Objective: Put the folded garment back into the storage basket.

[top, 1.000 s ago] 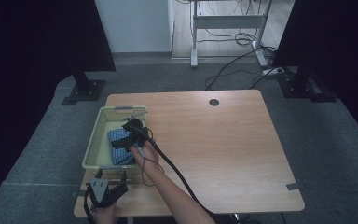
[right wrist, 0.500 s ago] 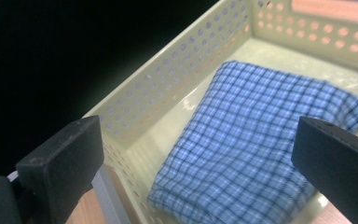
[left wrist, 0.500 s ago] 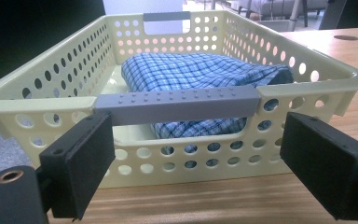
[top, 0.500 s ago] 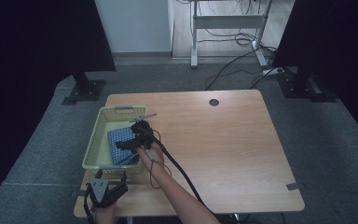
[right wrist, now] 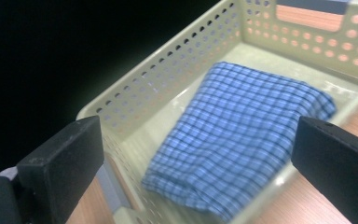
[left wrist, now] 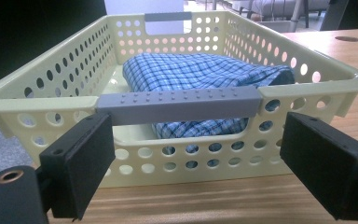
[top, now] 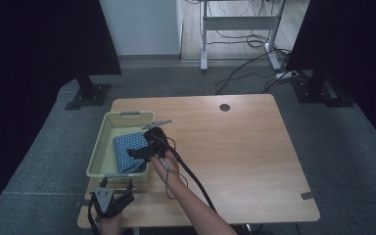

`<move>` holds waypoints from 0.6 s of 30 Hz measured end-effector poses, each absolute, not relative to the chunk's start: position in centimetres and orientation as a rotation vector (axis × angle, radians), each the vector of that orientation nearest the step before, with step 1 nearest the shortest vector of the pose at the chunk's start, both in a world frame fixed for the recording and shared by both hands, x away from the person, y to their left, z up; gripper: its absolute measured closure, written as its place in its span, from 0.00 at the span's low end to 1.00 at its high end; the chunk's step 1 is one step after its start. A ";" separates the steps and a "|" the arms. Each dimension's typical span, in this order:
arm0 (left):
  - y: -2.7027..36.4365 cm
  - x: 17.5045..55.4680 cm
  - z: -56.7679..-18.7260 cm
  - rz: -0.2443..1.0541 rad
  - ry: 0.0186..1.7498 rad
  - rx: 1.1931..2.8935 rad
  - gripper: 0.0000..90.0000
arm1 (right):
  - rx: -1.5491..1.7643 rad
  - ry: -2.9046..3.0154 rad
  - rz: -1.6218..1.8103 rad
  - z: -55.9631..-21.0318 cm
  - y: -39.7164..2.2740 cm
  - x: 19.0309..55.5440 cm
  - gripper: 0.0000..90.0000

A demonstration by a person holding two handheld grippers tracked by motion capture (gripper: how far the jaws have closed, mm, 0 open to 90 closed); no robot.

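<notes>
Pulling back, my right gripper (top: 138, 152), fingers wide, hovers above the checked cloth (top: 127, 149) in the basket (top: 108, 126); left gripper (top: 111, 201) fingers wide.

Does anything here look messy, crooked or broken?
Nothing stands out. The blue checked cloth lies folded inside the pale yellow basket, slightly angled to its walls. The basket sits flat near the table's left edge and looks intact. Both grippers have open jaws.

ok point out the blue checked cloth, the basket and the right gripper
blue checked cloth (right wrist: 242, 135), right gripper view, middle of the folded top
basket (left wrist: 177, 105), left gripper view, grey near handle
right gripper (top: 134, 152), high view, between its fingertips
</notes>
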State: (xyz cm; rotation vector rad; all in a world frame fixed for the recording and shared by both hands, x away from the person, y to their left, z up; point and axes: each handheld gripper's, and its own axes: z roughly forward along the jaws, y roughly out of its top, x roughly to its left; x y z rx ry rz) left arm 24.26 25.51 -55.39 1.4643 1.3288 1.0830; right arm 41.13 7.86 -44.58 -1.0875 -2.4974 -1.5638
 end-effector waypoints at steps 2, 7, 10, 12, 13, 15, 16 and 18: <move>25.5 24.3 -55.4 1.082 1.330 1.464 0.11 | -1.089 -2.502 -1.557 -44.6 7.4 41.1 0.02; 25.5 24.2 -55.4 1.087 1.328 1.464 0.11 | -1.108 -2.501 -1.572 -44.4 6.1 41.0 0.02; 25.5 24.3 -55.4 1.083 1.332 1.463 0.11 | -1.119 -2.512 -1.567 -44.2 5.2 40.9 0.02; 25.5 24.3 -55.4 1.083 1.337 1.462 0.11 | -1.128 -2.519 -1.569 -44.2 4.6 40.7 0.02; 25.5 24.3 -55.4 1.085 1.335 1.462 0.11 | -1.131 -2.523 -1.566 -44.1 4.3 40.7 0.02; 25.5 24.3 -55.4 1.088 1.334 1.464 0.11 | -1.146 -2.527 -1.568 -44.0 3.3 40.5 0.03; 25.5 24.3 -55.4 1.088 1.336 1.465 0.11 | -1.153 -2.523 -1.572 -44.0 3.1 40.5 0.03; 25.5 24.3 -55.4 1.086 1.337 1.465 0.11 | -1.175 -2.530 -1.577 -43.9 2.5 40.4 0.03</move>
